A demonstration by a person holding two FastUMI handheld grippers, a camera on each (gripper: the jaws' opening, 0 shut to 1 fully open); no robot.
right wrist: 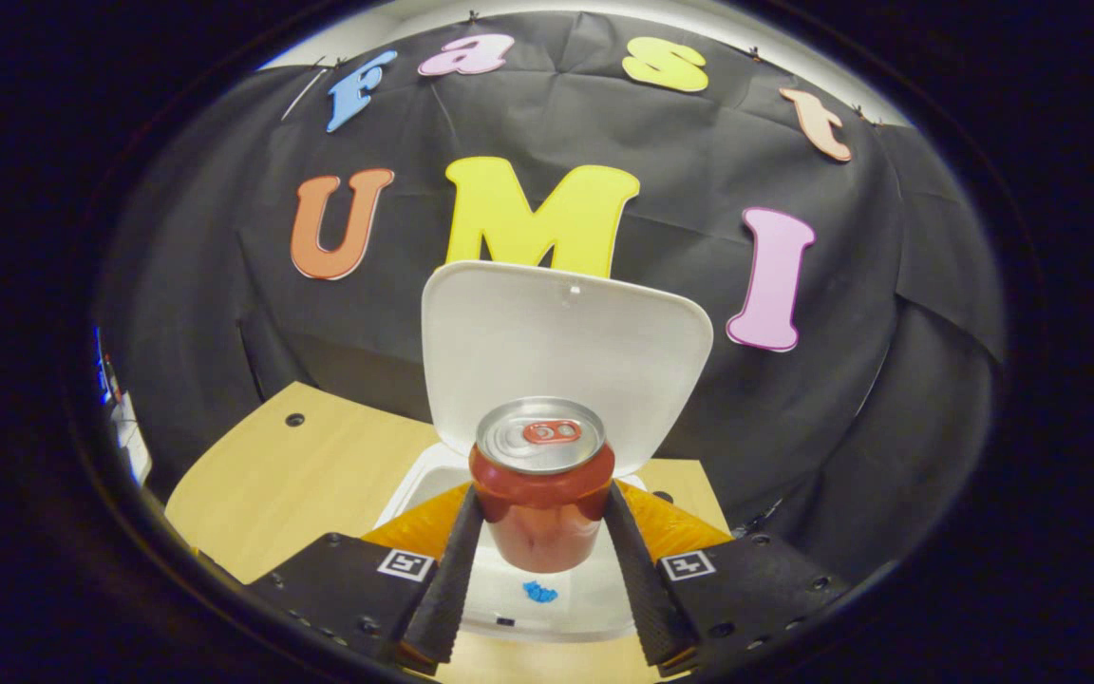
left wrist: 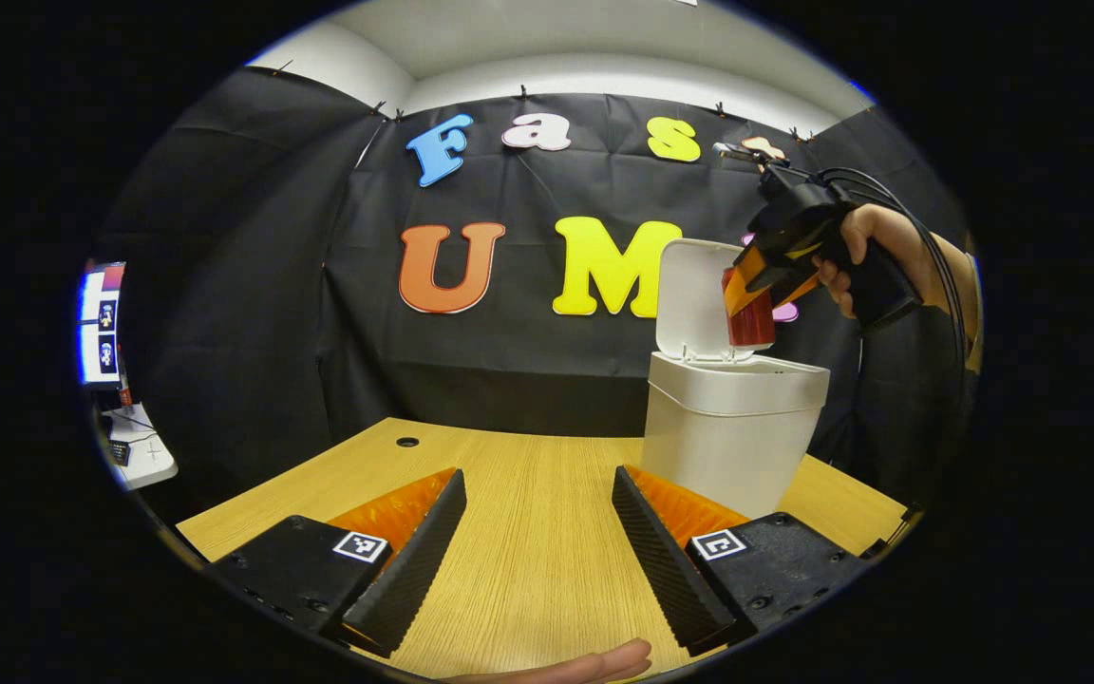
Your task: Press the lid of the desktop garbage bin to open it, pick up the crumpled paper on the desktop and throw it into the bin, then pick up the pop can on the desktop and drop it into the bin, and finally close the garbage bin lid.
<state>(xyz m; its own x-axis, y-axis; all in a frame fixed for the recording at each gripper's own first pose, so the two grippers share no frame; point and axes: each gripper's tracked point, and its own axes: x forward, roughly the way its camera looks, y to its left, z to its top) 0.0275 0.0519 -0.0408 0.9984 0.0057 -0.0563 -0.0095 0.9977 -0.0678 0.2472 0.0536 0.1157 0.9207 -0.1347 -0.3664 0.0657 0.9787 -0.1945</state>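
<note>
The white desktop bin stands on the right of the wooden table, its lid swung up and upright. Held by a hand, my right gripper is shut on a red pop can and tilts down over the bin's mouth. In the right gripper view the can sits upright between the fingers, with the raised lid behind it and the bin's white rim below. My left gripper hovers open over bare table, left of the bin.
A lit screen and a white stand sit off the table's left side. A cable hole marks the table's far left. A hand's edge shows at the bottom. A small blue mark lies on the bin's white surface.
</note>
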